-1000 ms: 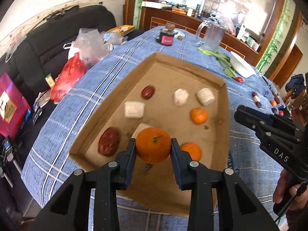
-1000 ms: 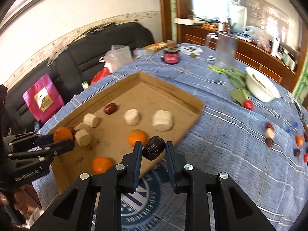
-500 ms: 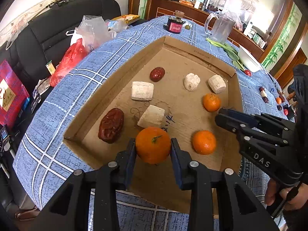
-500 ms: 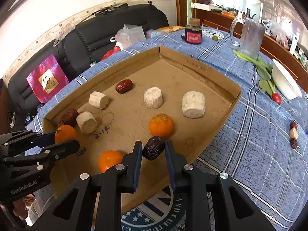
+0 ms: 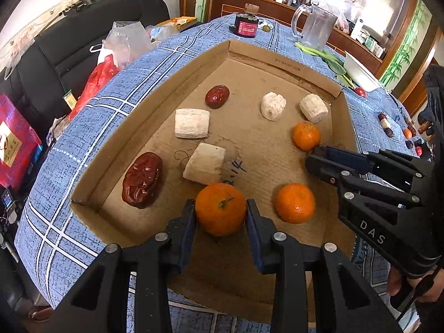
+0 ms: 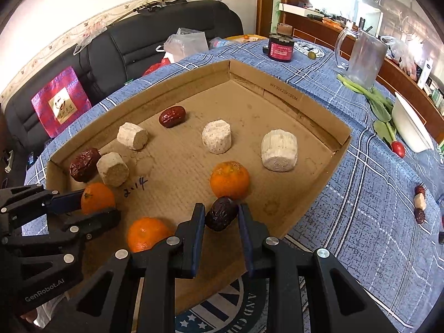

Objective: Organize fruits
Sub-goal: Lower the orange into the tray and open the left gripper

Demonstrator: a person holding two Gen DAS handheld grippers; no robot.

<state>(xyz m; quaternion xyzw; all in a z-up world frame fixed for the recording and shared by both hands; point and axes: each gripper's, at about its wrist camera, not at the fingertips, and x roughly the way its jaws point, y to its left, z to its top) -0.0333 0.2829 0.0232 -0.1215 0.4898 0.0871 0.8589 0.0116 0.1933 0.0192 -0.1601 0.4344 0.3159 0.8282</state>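
Left wrist view: the left tool [image 5: 220, 216] is clamped on a tangerine [image 5: 220, 208], holding it over the near end of the cardboard tray [image 5: 283, 63] that sits on the blue plaid counter [image 5: 55, 222]. Just beyond the held fruit lies a pale cylindrical chunk [image 5: 204, 163], with a large wrinkled red date [image 5: 142, 179] to its left and a second tangerine [image 5: 295, 203] to its right on the tray floor. Farther in are another pale chunk [image 5: 192, 123], a smaller red date [image 5: 217, 96], two more pale pieces near the far wall and a third tangerine [image 5: 306, 135] just beside the tip of the right tool.

In the right wrist view, the right tool [image 6: 222, 216] is clamped on a dark date [image 6: 222, 213], which hangs over the tray's near right part, close in front of a tangerine [image 6: 229, 179] resting there. A glass pitcher [image 6: 363, 58] and a red-labelled jar [image 6: 280, 48] stand on the counter beyond the tray.
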